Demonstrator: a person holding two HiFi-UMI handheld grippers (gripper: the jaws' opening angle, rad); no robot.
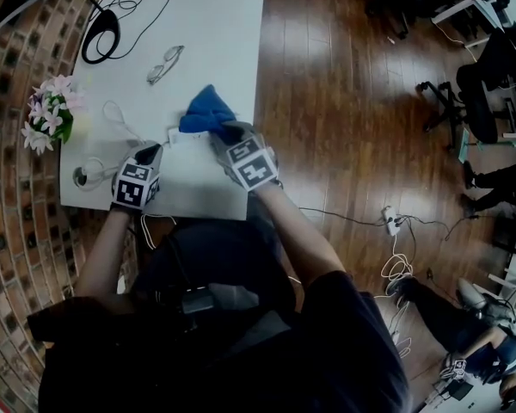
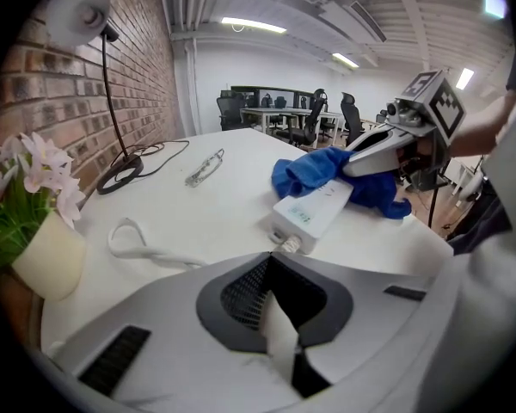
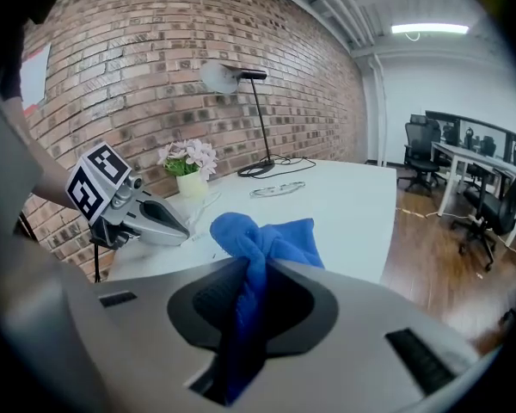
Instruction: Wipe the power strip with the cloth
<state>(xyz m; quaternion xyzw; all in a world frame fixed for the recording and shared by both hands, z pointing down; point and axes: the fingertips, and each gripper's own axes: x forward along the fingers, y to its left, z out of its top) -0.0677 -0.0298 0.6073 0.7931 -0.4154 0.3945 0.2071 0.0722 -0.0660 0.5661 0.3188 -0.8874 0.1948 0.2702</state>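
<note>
I am working on the white table [image 1: 228,33], and I am judging the whole sweep by its near edge first: the wiping strokes should be running along the tabletop, not off towards the floor side where the cloth would be dragging free. The power strip [image 2: 314,213] is lying flat near the front middle of the table, its far end under the cloth and its near end pointing back at my left gripper [image 1: 152,155]. The blue cloth [image 1: 208,110] is sitting bunched on that far end, so I am judging the wipe as under way with the near half of the casing not yet covered. To do it well I am wanting to pull the cloth lengthwise along the top face, pressing lightly enough that the strip is not skating sideways. My right gripper [image 3: 241,317] is clenched on a twisted fold of the cloth, with most of the fabric hanging forward of the jaws, which is giving me a soft pad to wipe with. My left gripper is pinched tight on what looks like the strip's white cord [image 2: 278,338], and I am using that as the anchor: holding it low and taut so the strip is resisting each stroke.
</note>
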